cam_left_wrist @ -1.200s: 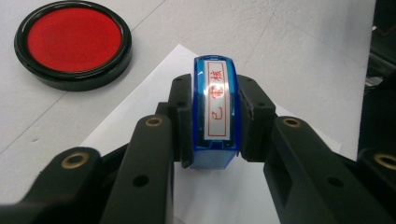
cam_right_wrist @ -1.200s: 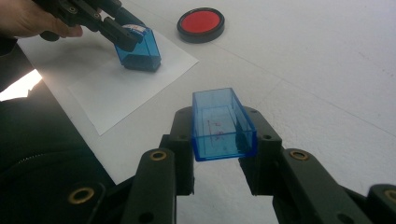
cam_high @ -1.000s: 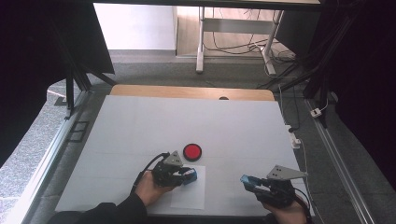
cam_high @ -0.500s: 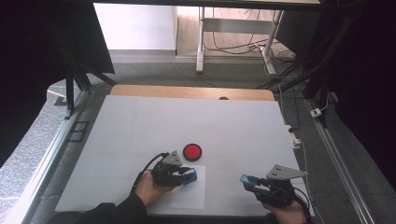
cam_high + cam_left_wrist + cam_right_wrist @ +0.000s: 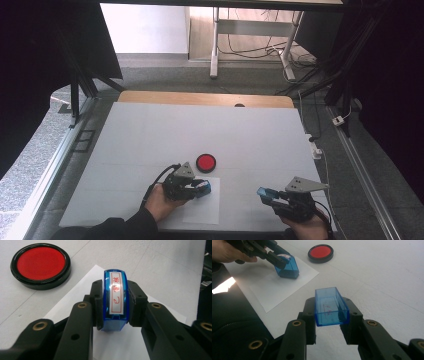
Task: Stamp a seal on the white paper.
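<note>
Blue translucent plastic stamp [image 5: 115,301] clamped in left gripper [image 5: 200,189], base pressed on white paper sheet [image 5: 205,210] near desk's front edge. Blue translucent rectangular cap [image 5: 330,306] clamped in right gripper [image 5: 329,315], near front right corner. Round red ink pad [image 5: 206,162] just beyond paper.

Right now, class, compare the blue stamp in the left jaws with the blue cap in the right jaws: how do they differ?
The stamp carries a white label with red characters; the cap is a hollow, open box. The stamp is tilted, its base down on the paper; the cap is held above the bare table, off the paper. Both are clear blue plastic, each clamped between black jaws.
</note>
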Available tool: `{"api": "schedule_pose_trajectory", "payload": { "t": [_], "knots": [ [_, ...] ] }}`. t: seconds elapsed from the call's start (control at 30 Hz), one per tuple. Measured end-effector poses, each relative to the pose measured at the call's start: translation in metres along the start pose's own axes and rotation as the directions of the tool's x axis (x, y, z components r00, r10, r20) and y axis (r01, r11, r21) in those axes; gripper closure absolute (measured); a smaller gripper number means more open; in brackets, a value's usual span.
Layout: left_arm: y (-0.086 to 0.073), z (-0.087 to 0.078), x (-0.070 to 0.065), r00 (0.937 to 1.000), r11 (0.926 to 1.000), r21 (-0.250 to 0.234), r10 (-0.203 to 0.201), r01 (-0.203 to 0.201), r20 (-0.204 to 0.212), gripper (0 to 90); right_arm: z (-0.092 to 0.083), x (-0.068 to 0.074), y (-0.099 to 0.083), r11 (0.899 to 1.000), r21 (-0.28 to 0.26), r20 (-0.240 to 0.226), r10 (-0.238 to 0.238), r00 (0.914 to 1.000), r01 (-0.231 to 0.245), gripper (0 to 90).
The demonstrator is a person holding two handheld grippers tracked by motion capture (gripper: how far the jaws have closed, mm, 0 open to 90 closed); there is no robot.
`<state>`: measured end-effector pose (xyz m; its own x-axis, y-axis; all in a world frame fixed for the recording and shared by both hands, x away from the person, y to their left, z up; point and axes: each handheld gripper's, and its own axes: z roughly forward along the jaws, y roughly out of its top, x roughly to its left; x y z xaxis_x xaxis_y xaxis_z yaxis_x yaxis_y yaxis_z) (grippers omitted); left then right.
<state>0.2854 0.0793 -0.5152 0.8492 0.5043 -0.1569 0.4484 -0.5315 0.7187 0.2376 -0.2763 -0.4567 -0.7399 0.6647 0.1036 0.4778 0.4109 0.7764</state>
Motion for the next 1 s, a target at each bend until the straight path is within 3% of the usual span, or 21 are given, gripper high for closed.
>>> {"api": "schedule_pose_trajectory", "payload": {
  "t": [0.27,0.57,1.0],
  "knots": [
    [0.006,0.000,-0.002,0.9994,0.9986,0.041,0.034,-0.034,-0.009,70.3,0.000,0.000,0.000,1.000,-0.008,-0.008,0.006,1.0000,-0.006,68.4],
    [0.009,-0.002,-0.001,0.9996,0.9981,0.056,0.027,-0.027,-0.010,70.2,0.000,0.000,-0.001,1.000,-0.008,-0.007,0.008,0.9999,-0.008,68.4],
    [0.014,-0.017,0.001,0.9998,0.9999,-0.002,0.012,-0.012,0.014,70.2,-0.001,0.000,-0.001,1.000,-0.009,-0.005,0.011,0.9999,-0.011,68.4]
  ]
}}
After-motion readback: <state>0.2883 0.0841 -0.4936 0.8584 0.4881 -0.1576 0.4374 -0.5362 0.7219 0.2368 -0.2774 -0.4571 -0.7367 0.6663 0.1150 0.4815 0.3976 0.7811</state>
